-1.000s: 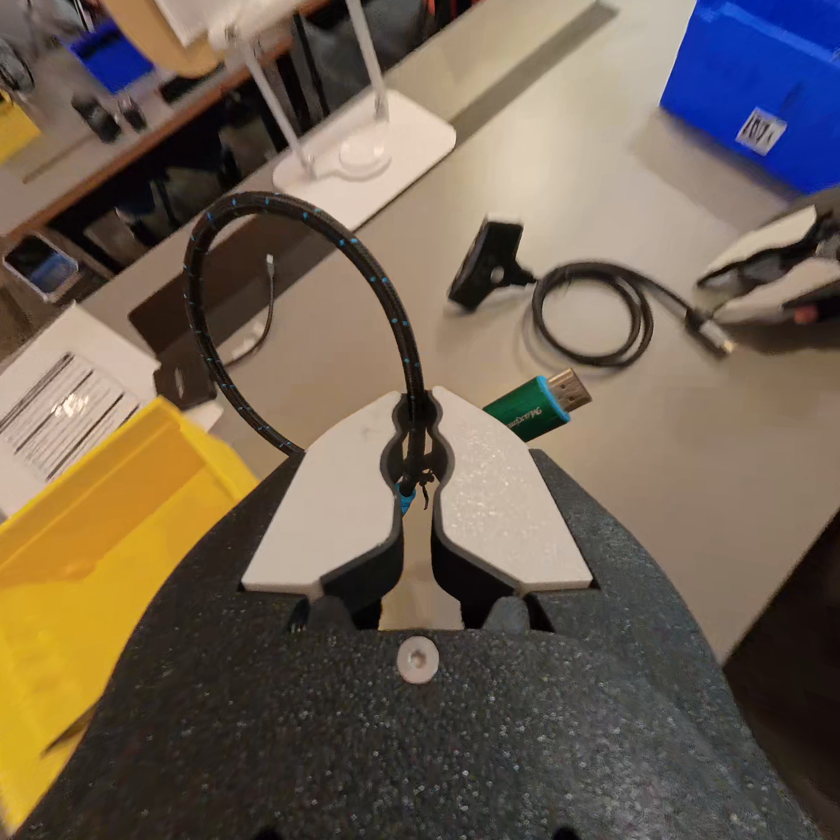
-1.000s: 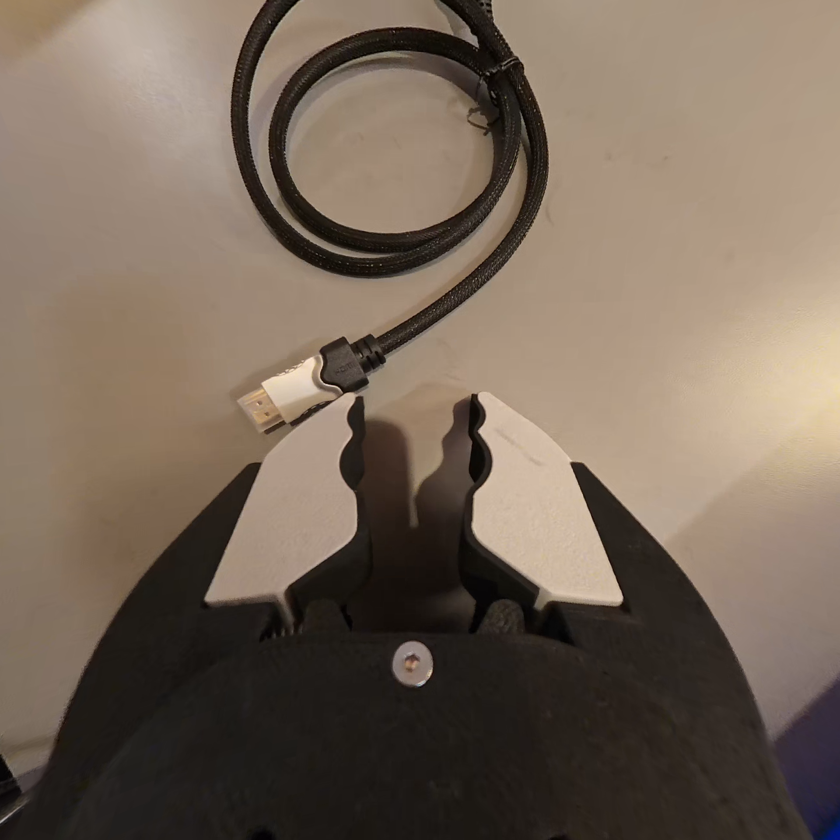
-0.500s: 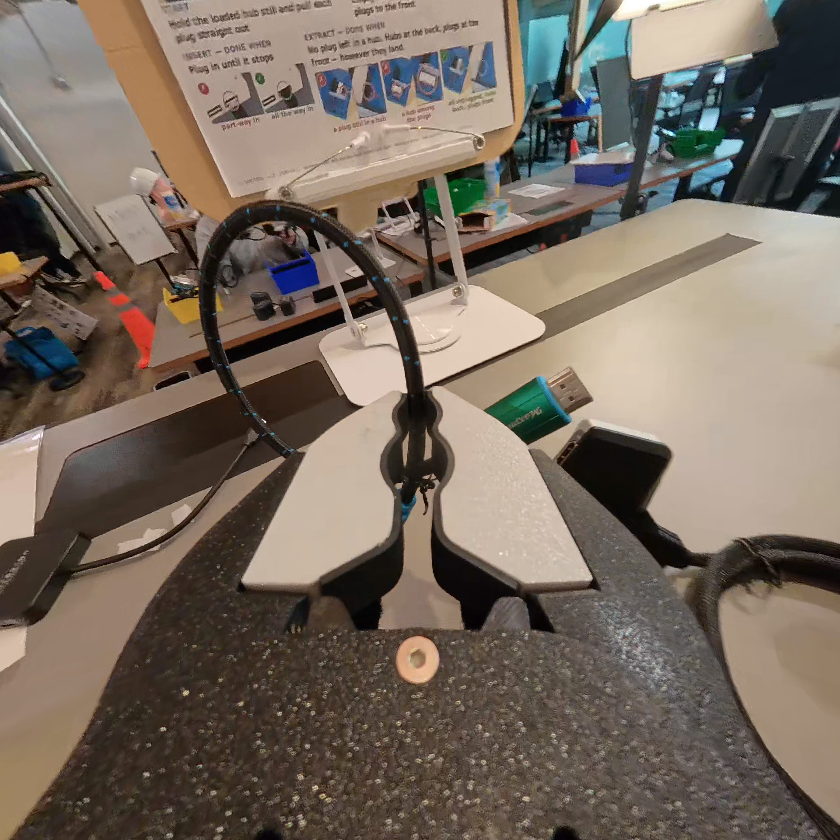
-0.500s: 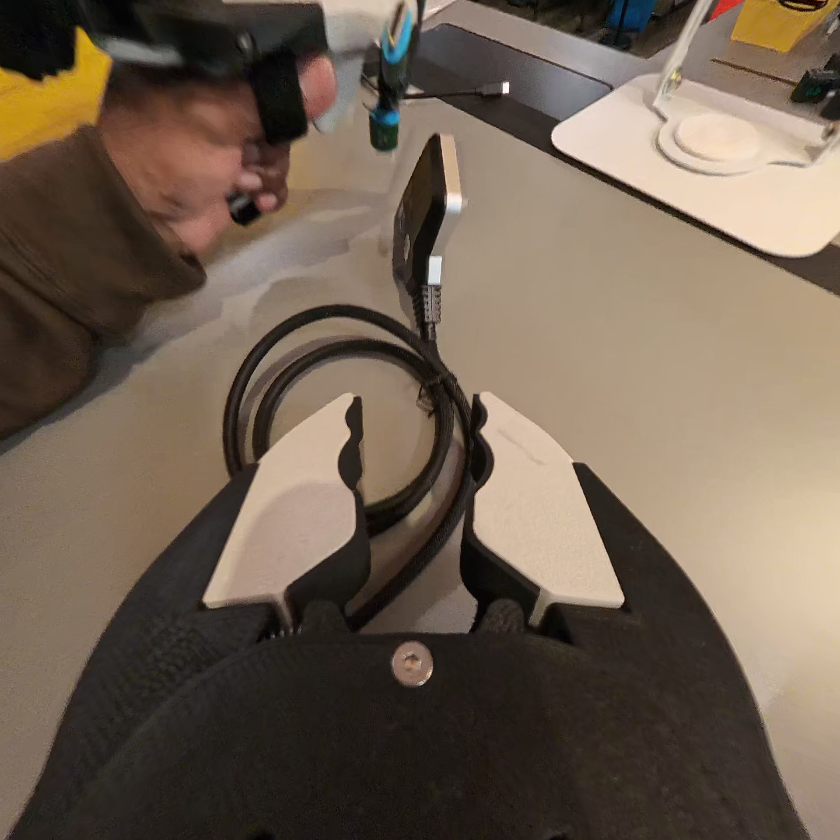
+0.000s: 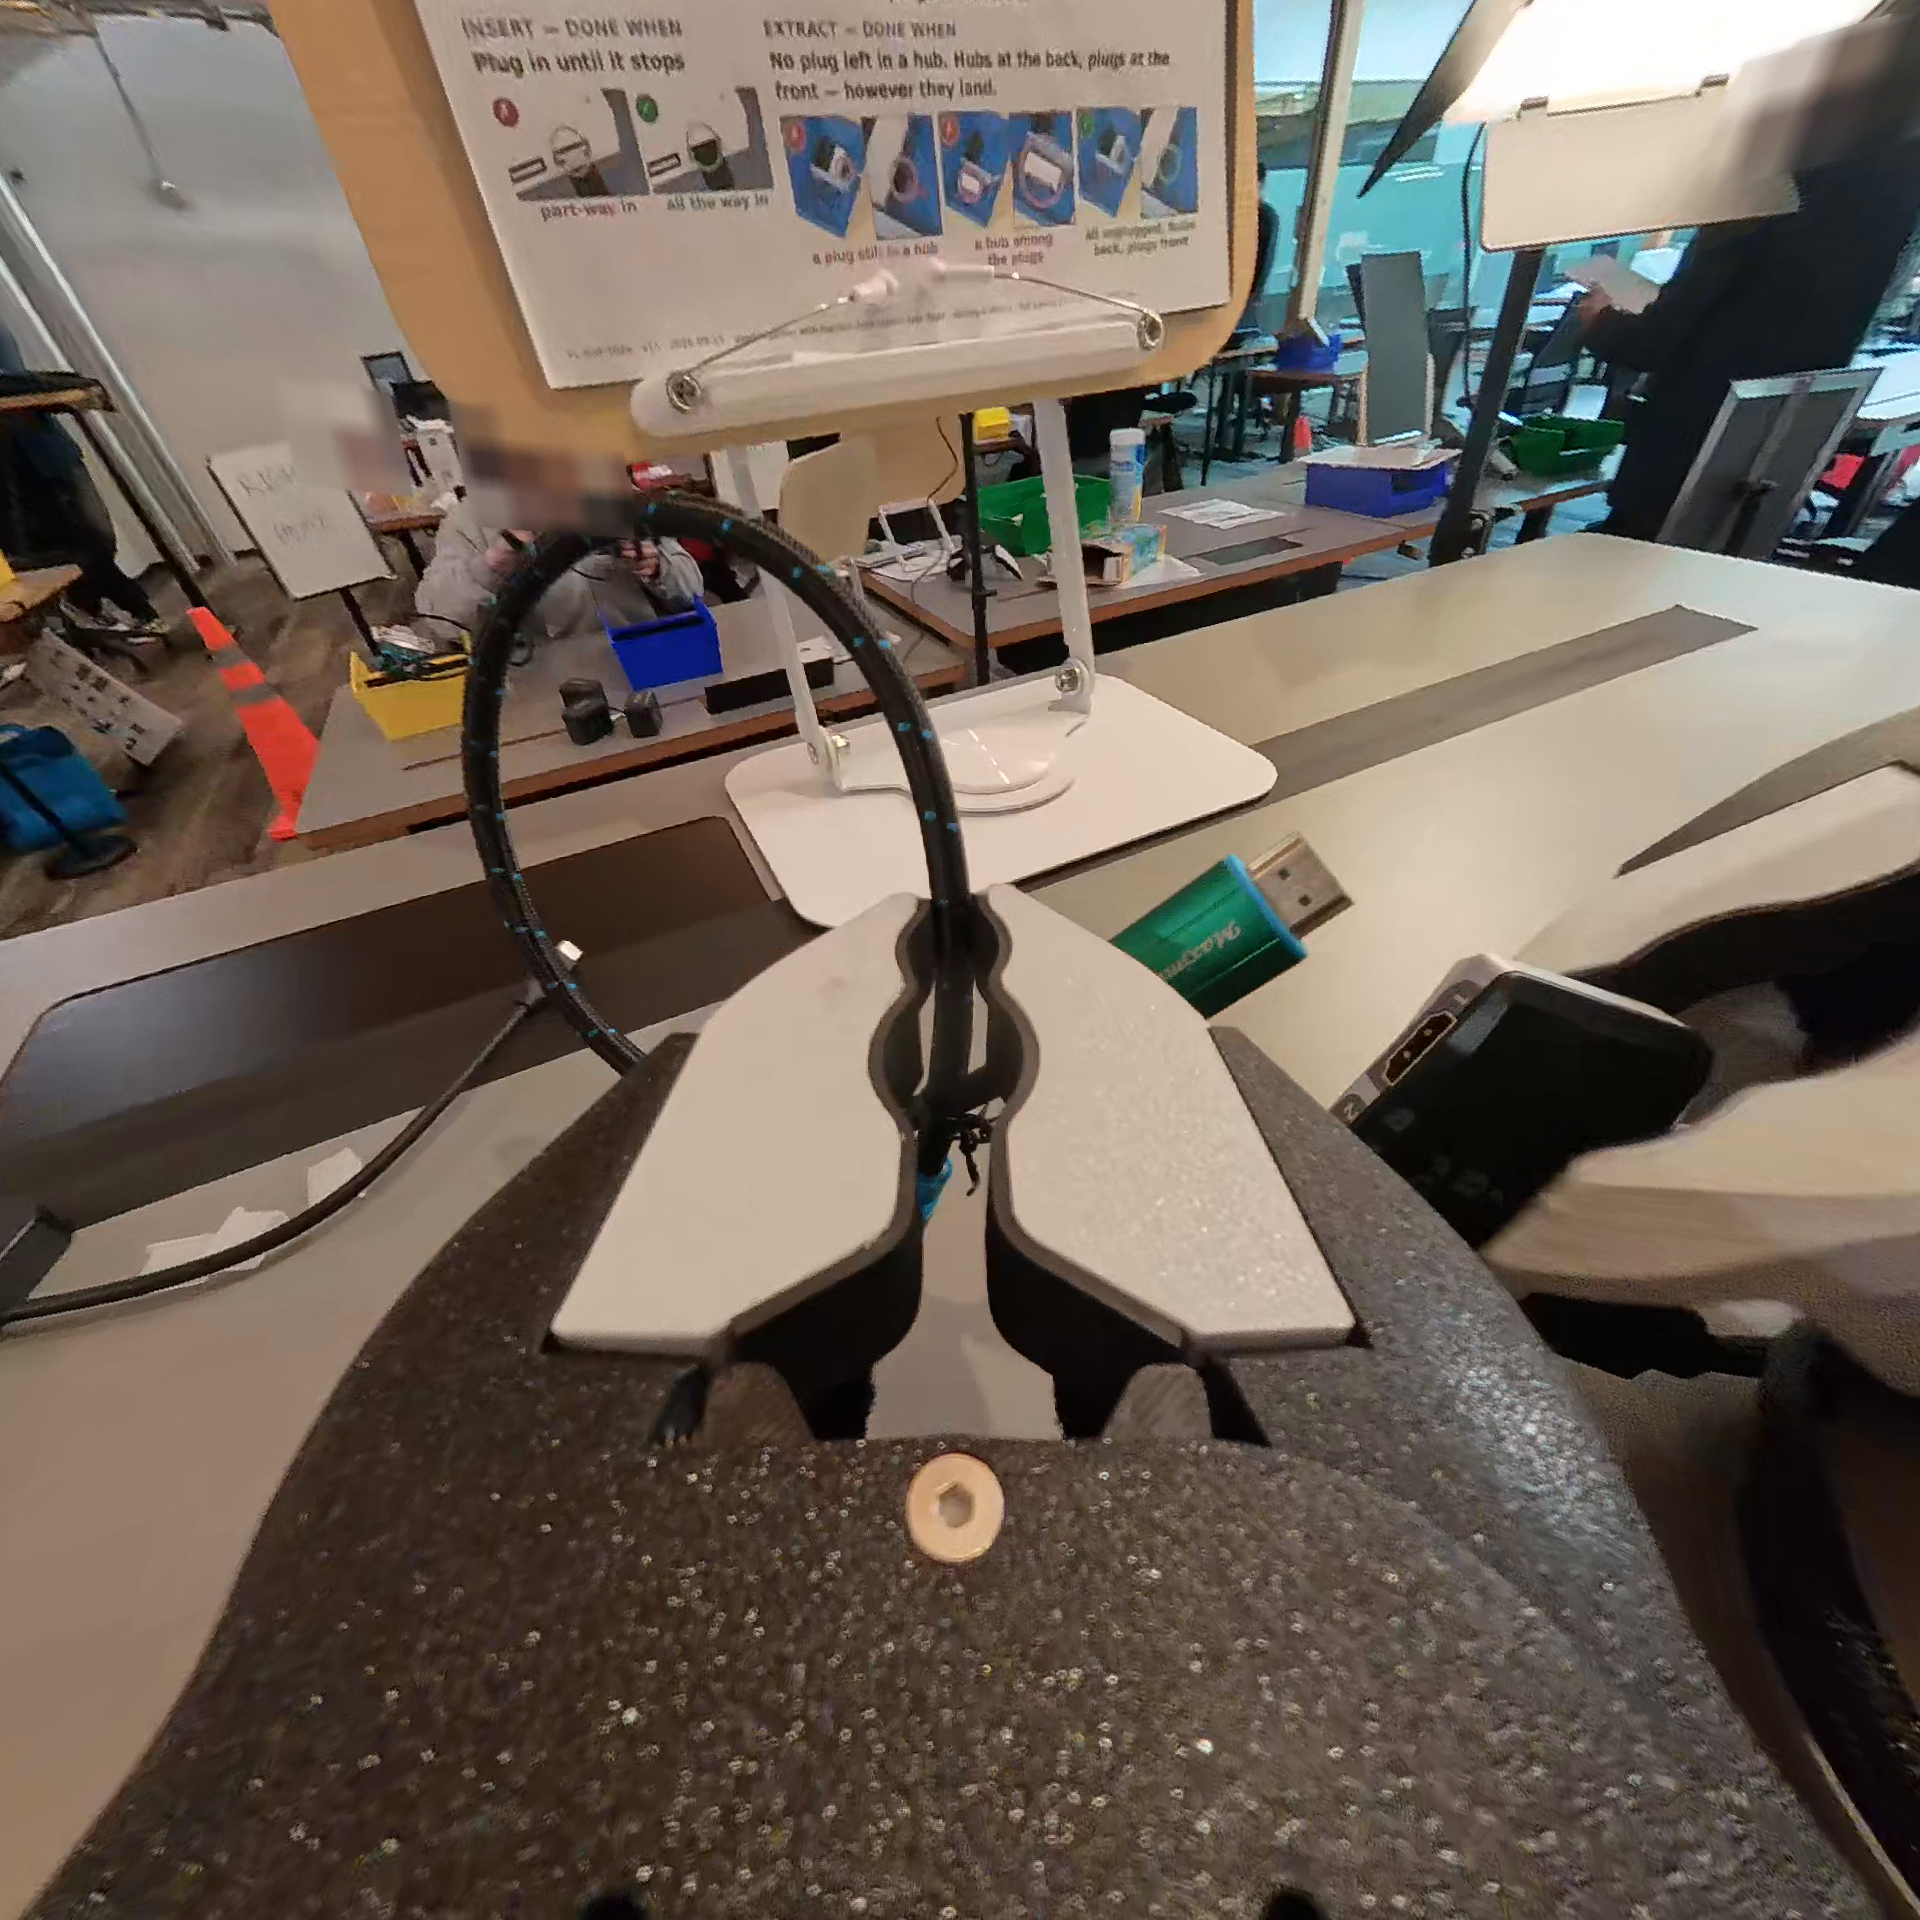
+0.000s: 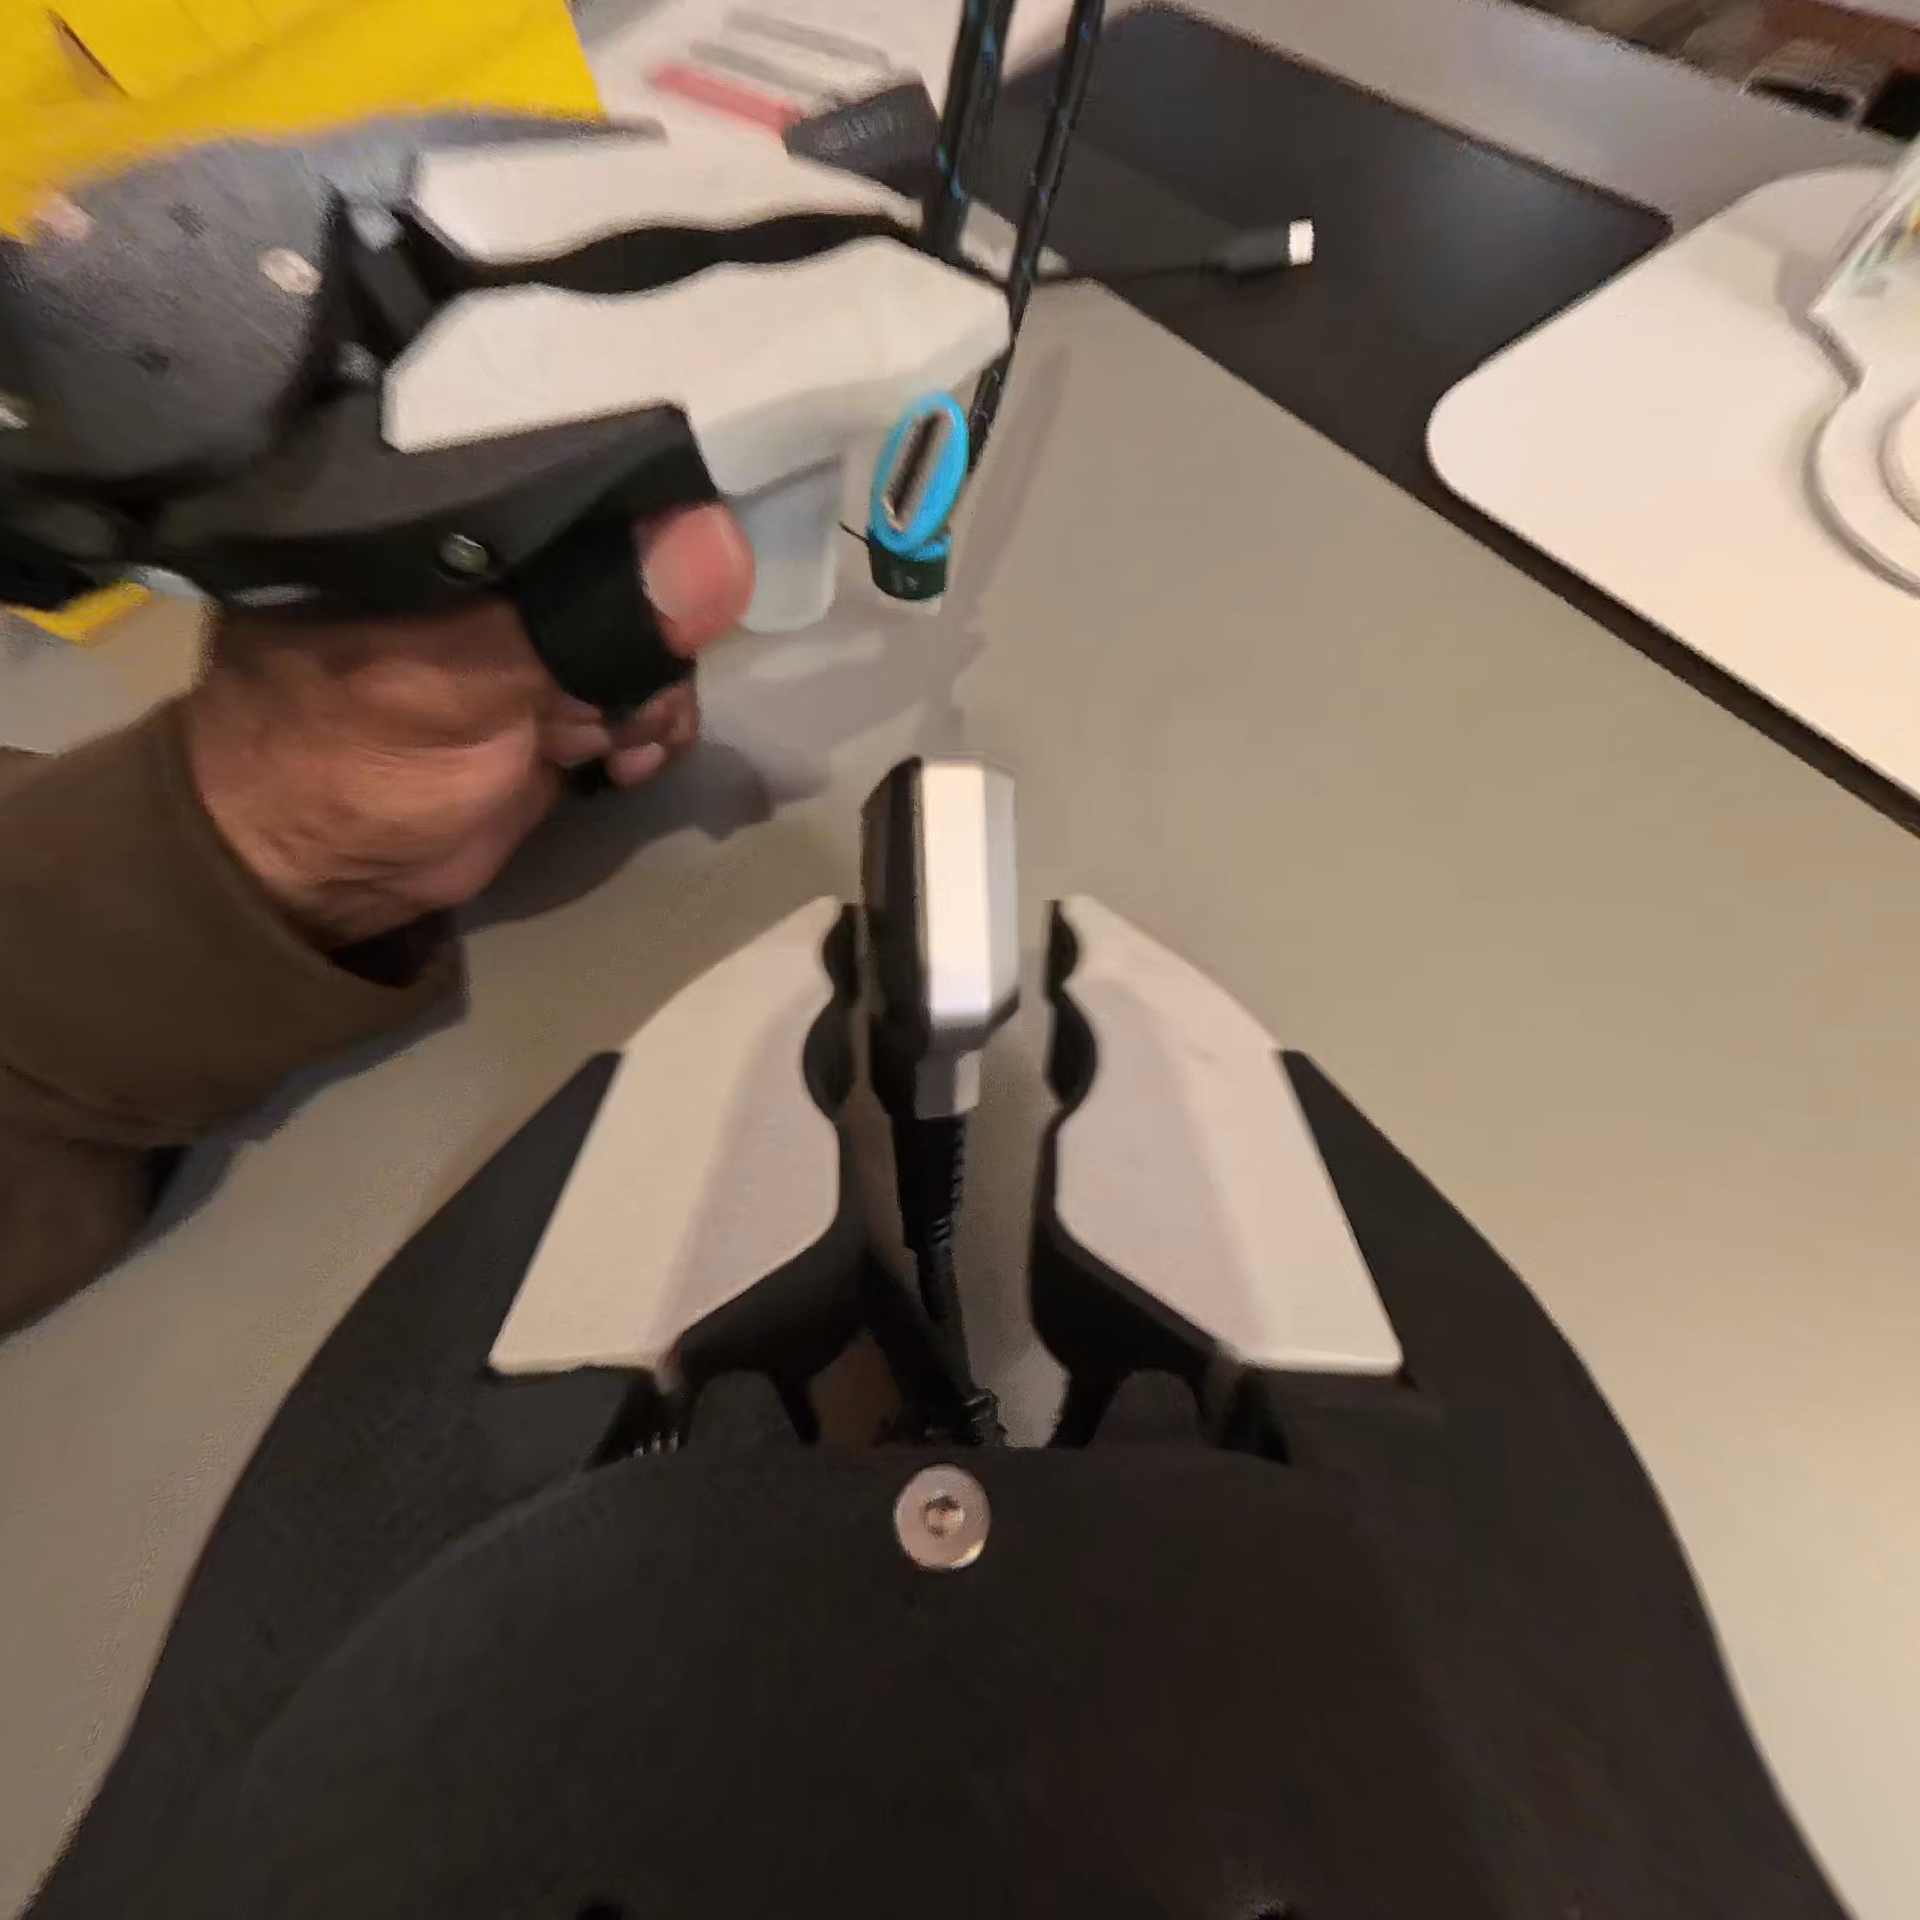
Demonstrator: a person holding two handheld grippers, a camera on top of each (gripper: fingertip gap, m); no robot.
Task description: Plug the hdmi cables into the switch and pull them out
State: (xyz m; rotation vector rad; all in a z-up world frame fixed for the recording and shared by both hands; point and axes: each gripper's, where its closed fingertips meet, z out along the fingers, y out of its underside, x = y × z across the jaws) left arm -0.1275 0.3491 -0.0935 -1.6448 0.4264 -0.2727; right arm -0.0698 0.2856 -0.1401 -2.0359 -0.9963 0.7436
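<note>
Left wrist view — cable [image 5: 717,665] loops up at 12 o'clock from between the left gripper's [image 5: 951,914] fingertips, which press on it. Plug [image 5: 1226,930] at 1 o'clock, just beside the right finger. Hub [image 5: 1527,1091] at 3 o'clock, below the plug. Stand [image 5: 997,790] at 12, on the table [image 5: 1558,748], behind the loop.

Right wrist view — hub between the right gripper's [image 6: 945,914] fingers; plug ahead at 12; stand at 2.
</note>
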